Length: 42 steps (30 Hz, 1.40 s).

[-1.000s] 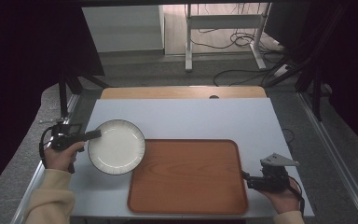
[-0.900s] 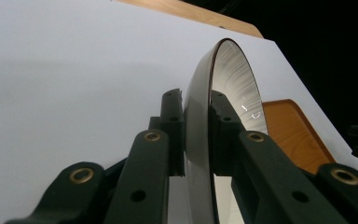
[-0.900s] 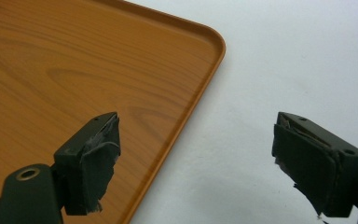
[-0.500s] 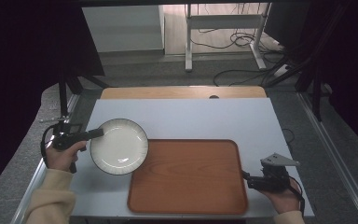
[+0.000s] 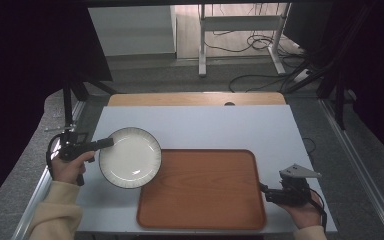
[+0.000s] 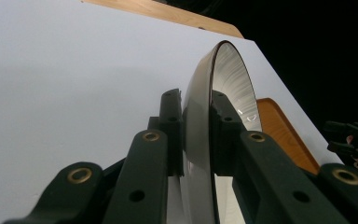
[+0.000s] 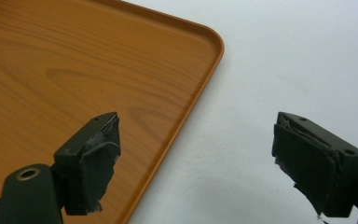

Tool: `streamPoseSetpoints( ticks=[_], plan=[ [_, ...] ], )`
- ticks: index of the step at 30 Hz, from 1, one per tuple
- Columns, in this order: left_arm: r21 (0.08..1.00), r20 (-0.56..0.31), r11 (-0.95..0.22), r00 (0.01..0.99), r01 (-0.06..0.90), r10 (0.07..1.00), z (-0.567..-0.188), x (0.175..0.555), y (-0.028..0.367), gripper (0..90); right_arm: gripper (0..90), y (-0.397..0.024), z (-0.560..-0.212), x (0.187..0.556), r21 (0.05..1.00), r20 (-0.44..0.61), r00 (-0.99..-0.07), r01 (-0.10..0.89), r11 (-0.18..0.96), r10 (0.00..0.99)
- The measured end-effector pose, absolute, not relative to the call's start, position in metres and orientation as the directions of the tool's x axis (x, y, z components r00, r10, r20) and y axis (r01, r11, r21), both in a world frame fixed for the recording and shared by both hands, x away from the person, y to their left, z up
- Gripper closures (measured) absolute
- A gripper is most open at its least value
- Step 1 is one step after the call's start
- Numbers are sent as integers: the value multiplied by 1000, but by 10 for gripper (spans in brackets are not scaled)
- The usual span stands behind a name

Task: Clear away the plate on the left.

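A white plate (image 5: pixel 130 157) with a dark rim hangs a little above the table, overlapping the left edge of the wooden tray (image 5: pixel 205 190). My left gripper (image 5: pixel 106 143) is shut on the plate's left rim. In the left gripper view the plate (image 6: pixel 228 79) stands edge-on, and both pads (image 6: pixel 173 121) press on its rim. My right gripper (image 5: pixel 263 192) rests at the tray's right edge near the front. In the right gripper view its jaws stand wide open over the tray's corner (image 7: pixel 209 42), with nothing between them.
The white tabletop (image 5: pixel 220 127) stretches behind the tray, with a wooden strip (image 5: pixel 195 99) along its far edge. Metal rails run down both sides of the table. Cables and a stand's legs lie on the floor beyond.
The left gripper has carried the plate to the right, so it now overlaps the tray's left edge. The right gripper has stayed where it was.
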<state>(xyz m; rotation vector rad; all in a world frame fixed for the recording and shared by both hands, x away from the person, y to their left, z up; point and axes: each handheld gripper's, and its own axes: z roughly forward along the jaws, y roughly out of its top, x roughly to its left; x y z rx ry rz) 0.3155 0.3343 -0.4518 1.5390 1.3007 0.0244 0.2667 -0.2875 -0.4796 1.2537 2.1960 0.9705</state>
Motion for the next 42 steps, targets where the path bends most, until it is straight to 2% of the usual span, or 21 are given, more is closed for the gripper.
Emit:
streamPoseSetpoints(
  ticks=[42],
  plan=[
    [723,-560,121,474,680,679,-440,318,289,776,156,-289,-479,267,748,-27,-493,567,344,870]
  ],
)
